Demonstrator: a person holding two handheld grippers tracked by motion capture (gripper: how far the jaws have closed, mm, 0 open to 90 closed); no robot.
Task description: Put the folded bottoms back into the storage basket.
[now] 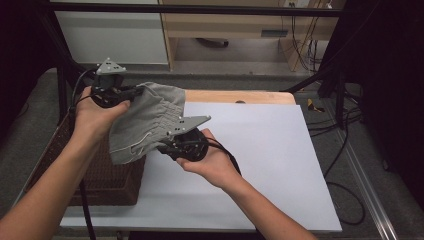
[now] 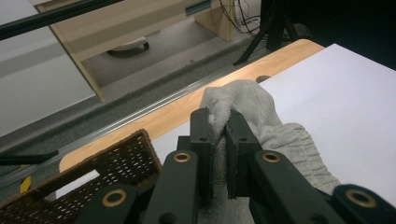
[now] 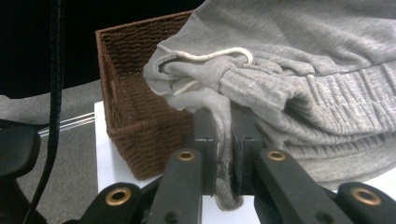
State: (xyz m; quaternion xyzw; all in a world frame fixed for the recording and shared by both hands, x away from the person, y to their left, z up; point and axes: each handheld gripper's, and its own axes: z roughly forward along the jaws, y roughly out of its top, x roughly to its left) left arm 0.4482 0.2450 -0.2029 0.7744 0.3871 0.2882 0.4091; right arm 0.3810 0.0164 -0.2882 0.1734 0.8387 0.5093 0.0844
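A grey garment (image 1: 147,122) with an elastic waistband and a white drawstring (image 3: 212,56) hangs in the air between my two grippers, above the basket's right edge. My left gripper (image 1: 131,92) holds its upper corner, and in the left gripper view the jaws (image 2: 219,140) pinch a fold of grey cloth (image 2: 243,100). My right gripper (image 1: 162,145) is shut on the lower edge, and the right gripper view has its jaws (image 3: 224,144) clamped on a strip of cloth (image 3: 299,79) beside the waistband.
A brown wicker basket (image 1: 107,180) stands at the table's left edge, under the garment. A white sheet (image 1: 260,155) covers most of the wooden table (image 1: 240,96). Cables (image 1: 340,145) lie on the floor to the right.
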